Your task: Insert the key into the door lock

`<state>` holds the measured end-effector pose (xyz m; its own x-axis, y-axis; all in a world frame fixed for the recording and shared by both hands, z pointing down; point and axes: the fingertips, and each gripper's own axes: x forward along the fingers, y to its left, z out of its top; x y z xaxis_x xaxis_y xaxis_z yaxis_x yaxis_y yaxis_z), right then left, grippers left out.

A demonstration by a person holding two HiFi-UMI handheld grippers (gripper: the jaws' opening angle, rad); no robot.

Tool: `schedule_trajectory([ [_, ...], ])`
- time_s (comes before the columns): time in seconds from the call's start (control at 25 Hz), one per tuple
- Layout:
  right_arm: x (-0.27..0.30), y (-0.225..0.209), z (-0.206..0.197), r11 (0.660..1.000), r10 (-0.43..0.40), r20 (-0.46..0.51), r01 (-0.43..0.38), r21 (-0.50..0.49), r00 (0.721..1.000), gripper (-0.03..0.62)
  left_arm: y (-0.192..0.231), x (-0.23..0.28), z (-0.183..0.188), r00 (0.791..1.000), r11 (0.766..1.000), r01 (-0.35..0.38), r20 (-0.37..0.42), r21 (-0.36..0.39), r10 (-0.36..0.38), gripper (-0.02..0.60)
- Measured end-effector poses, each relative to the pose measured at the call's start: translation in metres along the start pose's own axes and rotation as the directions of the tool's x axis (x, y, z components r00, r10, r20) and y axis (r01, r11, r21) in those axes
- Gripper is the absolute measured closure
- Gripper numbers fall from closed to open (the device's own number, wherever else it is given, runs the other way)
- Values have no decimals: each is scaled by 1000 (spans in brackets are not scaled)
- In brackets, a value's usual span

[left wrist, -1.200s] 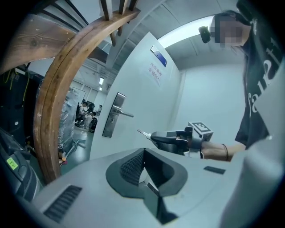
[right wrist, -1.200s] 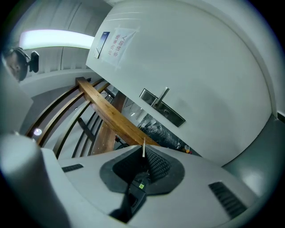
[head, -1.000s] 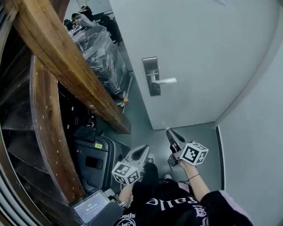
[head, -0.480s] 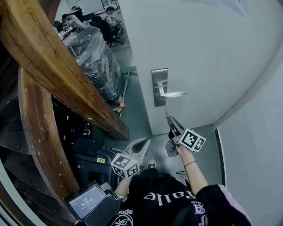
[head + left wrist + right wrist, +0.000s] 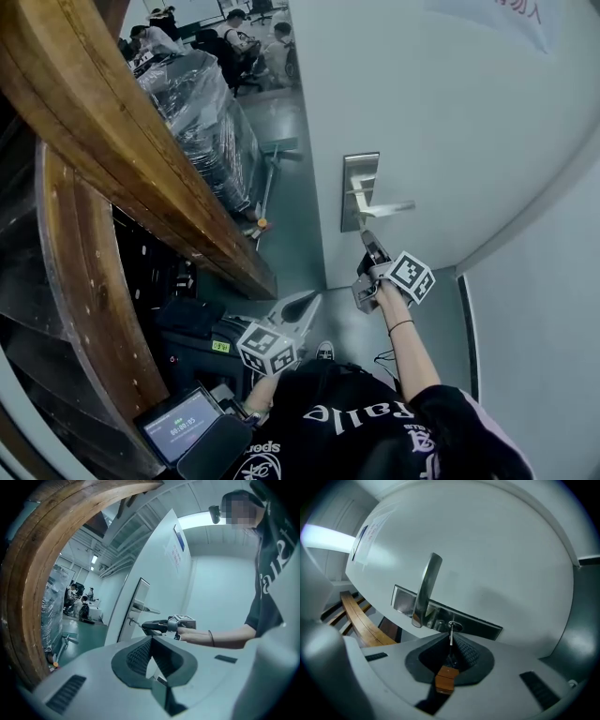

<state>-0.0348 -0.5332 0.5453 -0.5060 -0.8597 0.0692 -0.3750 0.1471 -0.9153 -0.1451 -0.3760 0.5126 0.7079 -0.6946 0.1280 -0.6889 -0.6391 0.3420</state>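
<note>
Key [image 5: 450, 638] tip at lock [image 5: 454, 626], beside handle [image 5: 425, 588], on plate [image 5: 487, 629].

The person wears a black short-sleeved shirt [image 5: 361, 424] with white lettering and a thin dark band [image 5: 401, 325] round the right wrist.

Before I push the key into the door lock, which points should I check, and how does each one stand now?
1. Key held firmly by the right gripper: ok, jaws shut on it.
2. Key tip lined up with the keyhole: ok, the tip meets it.
3. How deep the key sits: cannot tell.
4. Door handle clear of the key: ok, beside it and apart.
5. Left gripper out of the way: ok, shut, empty, held low, away from the key.
</note>
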Motion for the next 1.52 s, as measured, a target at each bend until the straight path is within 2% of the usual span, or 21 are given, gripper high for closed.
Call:
schedule_trajectory([
  [0.2,7,-1,-1,999,13,15,-13,43,1000,559,8,1,-2,1000,1000,-9,2,-20,9,577],
  [0.36,11,-3,-2,988,28,44,-34,150,999,559,10,4,-5,1000,999,-6,0,-34,6,577],
  [0.52,16,-5,1,986,27,48,-35,162,998,557,7,13,-5,1000,999,15,-5,-37,-15,577],
  [0.68,21,-5,1,963,29,77,-49,264,997,559,7,14,-5,1000,999,19,-6,-36,-19,577],
  [0.84,31,-7,8,981,28,74,-42,188,997,557,11,14,-4,1000,999,10,-5,-36,-10,577],
  [1.24,47,-10,13,992,11,72,-20,125,997,557,18,16,-1,1000,999,-2,-1,-32,2,577],
  [1.36,52,-9,13,1000,-23,58,22,15,998,557,19,16,-2,1000,999,-3,-1,-32,3,577],
  [1.52,56,-7,13,990,-57,41,62,-129,998,553,15,15,-6,1000,999,-6,-6,-34,5,577],
])
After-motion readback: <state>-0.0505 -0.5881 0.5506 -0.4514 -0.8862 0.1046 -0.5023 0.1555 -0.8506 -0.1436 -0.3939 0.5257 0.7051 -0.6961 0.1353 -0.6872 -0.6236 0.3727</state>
